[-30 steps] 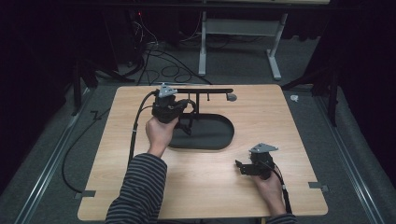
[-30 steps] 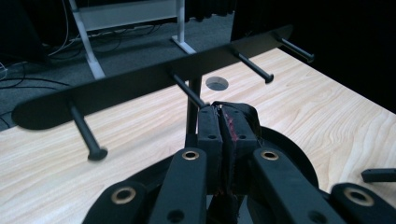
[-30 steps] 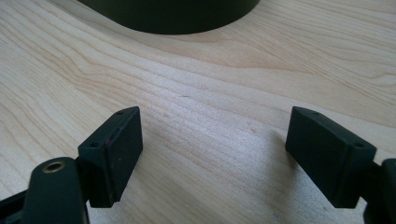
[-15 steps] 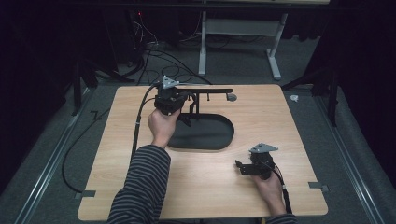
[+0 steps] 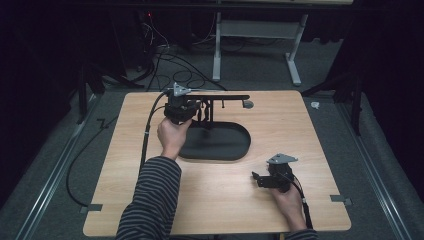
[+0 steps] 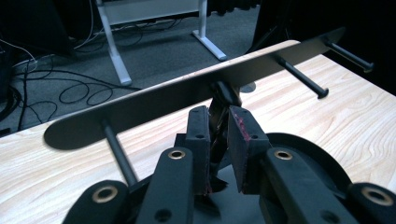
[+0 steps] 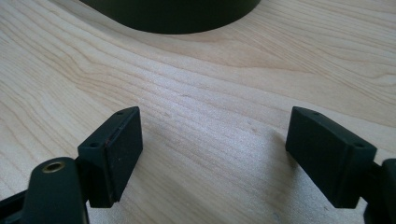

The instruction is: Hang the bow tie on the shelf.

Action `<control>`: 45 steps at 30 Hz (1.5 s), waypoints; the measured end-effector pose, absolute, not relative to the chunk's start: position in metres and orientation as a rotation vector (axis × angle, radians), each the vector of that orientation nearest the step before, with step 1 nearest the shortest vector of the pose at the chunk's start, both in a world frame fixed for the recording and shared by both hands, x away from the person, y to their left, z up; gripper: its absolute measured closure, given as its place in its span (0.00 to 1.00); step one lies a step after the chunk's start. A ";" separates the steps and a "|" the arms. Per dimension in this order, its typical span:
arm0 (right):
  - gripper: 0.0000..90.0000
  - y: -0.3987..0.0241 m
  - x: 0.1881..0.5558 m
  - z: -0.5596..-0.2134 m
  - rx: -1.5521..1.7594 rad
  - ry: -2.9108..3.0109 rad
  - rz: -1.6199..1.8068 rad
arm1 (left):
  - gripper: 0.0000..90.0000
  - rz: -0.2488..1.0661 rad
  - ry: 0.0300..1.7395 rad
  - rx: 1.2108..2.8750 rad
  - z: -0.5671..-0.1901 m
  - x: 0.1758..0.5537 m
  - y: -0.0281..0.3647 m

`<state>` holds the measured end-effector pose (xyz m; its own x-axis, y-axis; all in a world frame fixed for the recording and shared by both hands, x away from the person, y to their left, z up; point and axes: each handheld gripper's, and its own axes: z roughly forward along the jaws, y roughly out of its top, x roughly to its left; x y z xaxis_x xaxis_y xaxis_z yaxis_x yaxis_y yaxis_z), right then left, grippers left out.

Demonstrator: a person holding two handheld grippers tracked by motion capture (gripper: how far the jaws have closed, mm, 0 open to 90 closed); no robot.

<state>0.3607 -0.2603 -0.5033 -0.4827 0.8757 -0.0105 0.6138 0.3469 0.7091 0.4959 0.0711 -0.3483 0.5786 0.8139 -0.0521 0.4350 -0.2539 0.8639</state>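
Landmark: the black stand (image 5: 212,142) with oval base, sitting on the wooden tabletop (image 5: 310,150), a bit behind its middle. Upright post (image 6: 224,100) rises from the base's rear part; flat crossbar (image 6: 187,100) on top of the post, with thin pegs (image 6: 301,77) sticking out of the bar toward the camera in the left gripper view.

Left hand-held gripper (image 5: 182,107) at the stand's rear left, just under the crossbar, held by the left hand (image 5: 172,137) over the base's left end. In the left gripper view its jaws flank the post just below the bar, narrow gap, jaws have just been opening a little; pads (image 6: 243,135) sit right beside the post, one at each side, cannot tell if they still press on it. Reddish smears on the pad faces.

Right hand-held gripper (image 5: 272,177) in front and to the right of the stand, well apart from it, low over bare tabletop, held by the right hand (image 5: 290,202). Jaws spread wide, nothing between them; base edge (image 7: 173,11) shows ahead of them in the right gripper view.

Striped sleeve (image 5: 150,200) in front of the stand, left side. Cable (image 5: 150,125) runs from the left gripper past the stand's left.
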 end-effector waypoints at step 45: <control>0.22 -0.260 0.361 -0.503 1.307 2.226 0.916 | 0.67 0.460 0.960 1.865 -0.351 0.442 0.104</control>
<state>0.3607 -0.2602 -0.5033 -0.4832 0.8754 -0.0120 0.6135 0.3483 0.7087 0.4425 0.1045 -0.3509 0.6200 0.7797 -0.0875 0.4204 -0.2361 0.8761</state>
